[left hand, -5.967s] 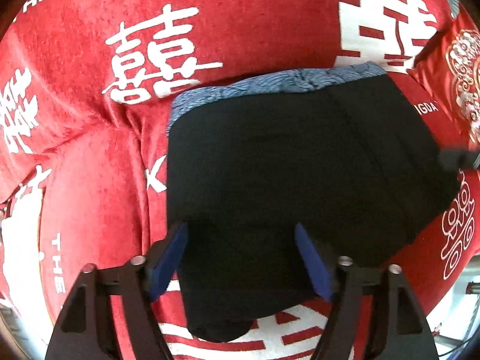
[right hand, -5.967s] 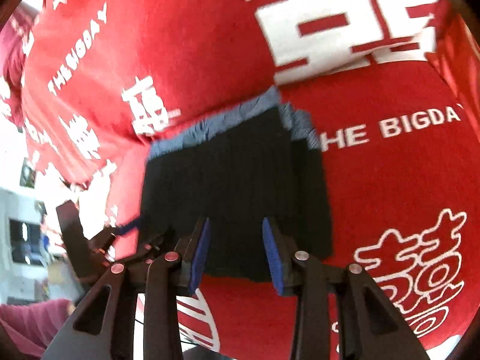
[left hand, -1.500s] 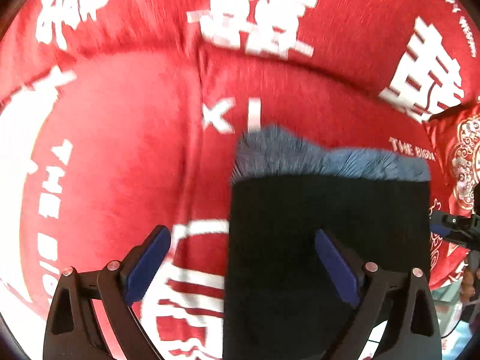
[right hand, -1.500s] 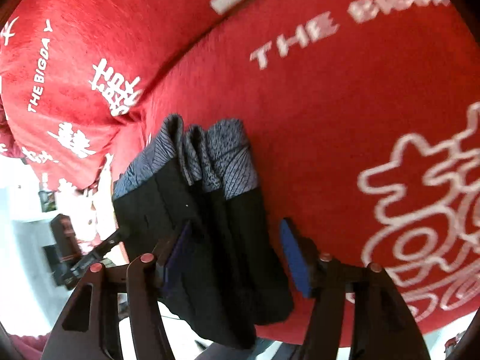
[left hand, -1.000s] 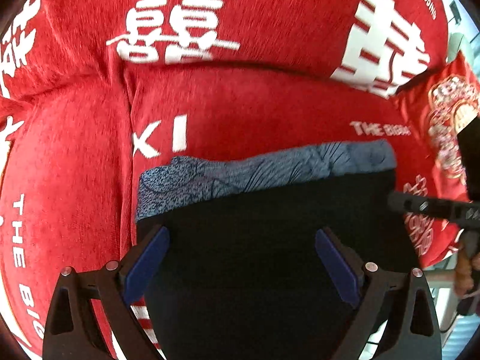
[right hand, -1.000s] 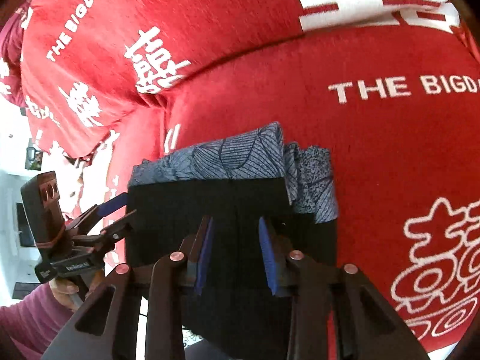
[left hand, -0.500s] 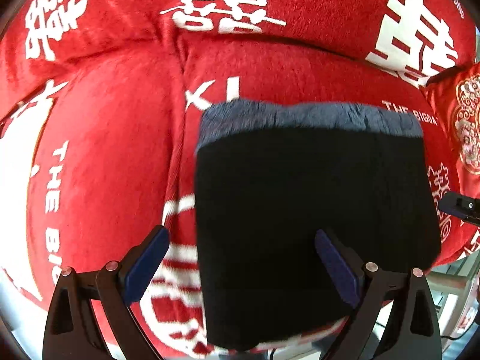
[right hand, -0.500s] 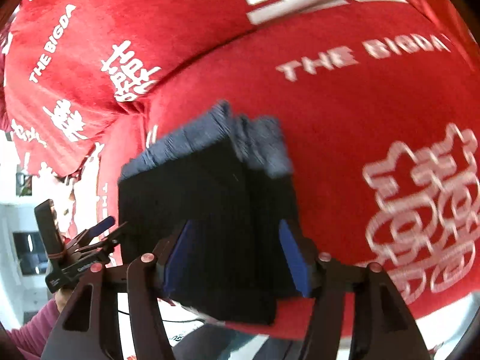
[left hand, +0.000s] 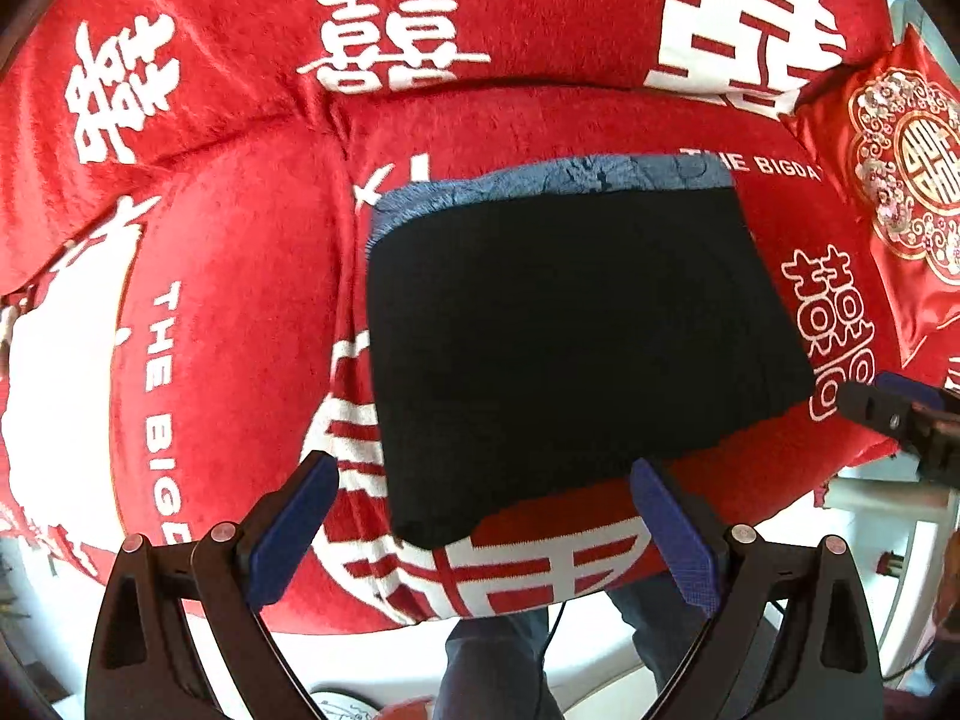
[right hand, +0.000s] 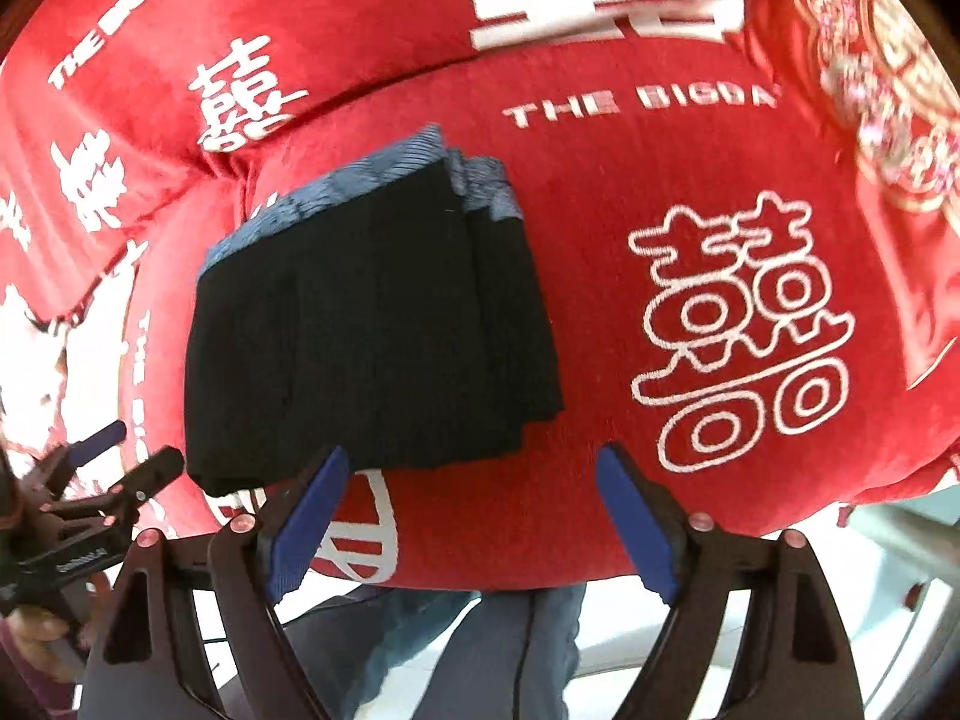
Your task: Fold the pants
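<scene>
Pants (left hand: 570, 330) look done: a compact black rectangle lying flat on the red sofa cover (left hand: 240, 300), blue patterned waistband (left hand: 558, 177) at the far edge. My left gripper (left hand: 486, 534) is spread wide, empty. My right gripper (right hand: 474, 516) has just been opening, nothing between the jaws (pants sit beyond the left pad). Only squaring the right-edge layers might remain.

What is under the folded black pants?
The pants lie on a red sofa cover with white characters; part of one large white character shows at their near edge, the rest is hidden beneath them.
</scene>
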The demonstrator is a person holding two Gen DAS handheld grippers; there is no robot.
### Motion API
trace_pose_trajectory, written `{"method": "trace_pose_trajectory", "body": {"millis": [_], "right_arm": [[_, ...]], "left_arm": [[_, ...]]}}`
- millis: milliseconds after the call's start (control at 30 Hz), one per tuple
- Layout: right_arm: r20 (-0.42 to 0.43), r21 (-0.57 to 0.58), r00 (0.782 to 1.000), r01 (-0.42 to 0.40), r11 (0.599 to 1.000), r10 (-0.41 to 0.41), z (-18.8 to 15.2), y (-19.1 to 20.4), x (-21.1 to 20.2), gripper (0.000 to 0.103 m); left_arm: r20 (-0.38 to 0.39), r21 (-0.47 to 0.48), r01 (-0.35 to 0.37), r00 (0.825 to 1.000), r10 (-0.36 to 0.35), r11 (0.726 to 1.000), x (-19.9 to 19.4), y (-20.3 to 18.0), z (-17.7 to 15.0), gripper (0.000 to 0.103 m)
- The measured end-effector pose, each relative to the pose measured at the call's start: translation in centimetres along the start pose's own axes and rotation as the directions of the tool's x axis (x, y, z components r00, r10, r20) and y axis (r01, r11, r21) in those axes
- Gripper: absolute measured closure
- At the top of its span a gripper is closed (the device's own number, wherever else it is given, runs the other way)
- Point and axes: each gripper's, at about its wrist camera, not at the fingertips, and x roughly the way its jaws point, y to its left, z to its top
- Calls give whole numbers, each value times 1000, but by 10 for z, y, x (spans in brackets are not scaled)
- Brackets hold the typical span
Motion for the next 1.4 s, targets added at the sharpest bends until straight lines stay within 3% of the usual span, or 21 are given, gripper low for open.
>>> {"method": "trace_pose_trajectory", "body": {"millis": [200, 333, 567, 867, 1333, 1400], "right_arm": [[26, -54, 997, 74, 996, -73, -8, 28, -27, 16], [17, -72, 998, 68, 995, -67, -12, 41, -40, 16], [-26, -85, 997, 75, 994, -77, -16, 51, -50, 16], [-42, -75, 995, 84, 994, -87, -14, 56, -58, 16], [-19, -99, 992, 122, 988, -124, -12, 69, -67, 15], [-25, -103, 988, 150, 983, -153, -12, 69, -66, 7]], "left_arm": [[43, -28, -66, 997, 67, 997, -32, 1, -5, 5], [35, -22, -82, 996, 83, 996, -42, 1, -7, 5], [1, -69, -59, 998, 59, 996, -54, 4, -13, 5], [22, -78, -67, 997, 69, 995, -69, 6, -12, 5], [37, -70, -43, 998, 45, 997, -82, 6, -9, 1], [36, -66, -25, 999, 27, 998, -83, 5, -8, 1]]}}
